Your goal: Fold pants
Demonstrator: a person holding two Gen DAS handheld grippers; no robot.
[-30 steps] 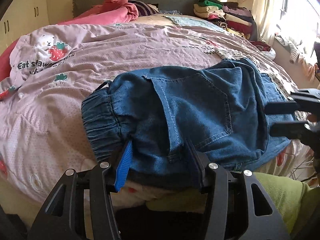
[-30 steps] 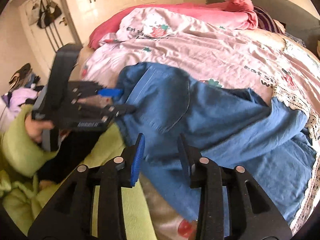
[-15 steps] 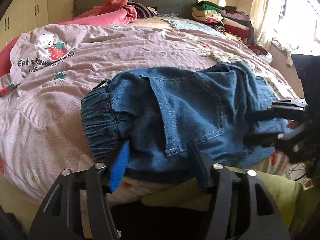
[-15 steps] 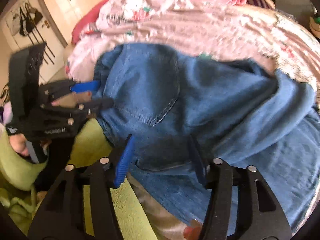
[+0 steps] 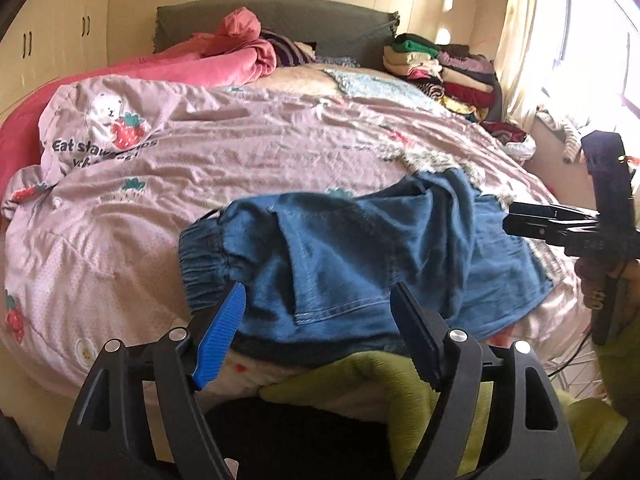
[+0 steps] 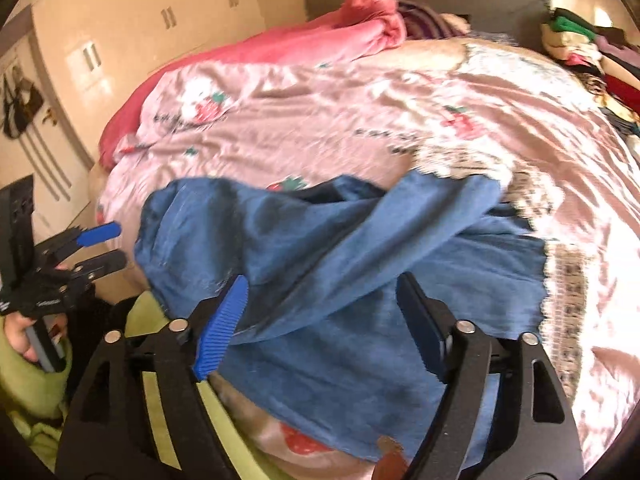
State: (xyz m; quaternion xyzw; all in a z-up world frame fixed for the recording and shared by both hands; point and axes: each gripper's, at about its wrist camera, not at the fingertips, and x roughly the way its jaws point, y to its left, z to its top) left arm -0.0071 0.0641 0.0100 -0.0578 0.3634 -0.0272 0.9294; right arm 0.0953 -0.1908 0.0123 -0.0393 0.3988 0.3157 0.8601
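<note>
Left wrist view: both tongs (image 5: 316,304) (image 6: 320,296) gape wide over crumpled denim pants (image 5: 360,256) with ribbed waistband.

Both tools are now drawn back off the blue jeans (image 5: 352,264), the left gripper (image 5: 320,300) and the right gripper (image 6: 320,294) each standing wide with nothing between the fingers, where a second ago they reached over the denim's near edge.

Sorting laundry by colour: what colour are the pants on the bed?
Blue denim pants, with lighter stitching at the pocket; clearest in the left wrist view.
</note>
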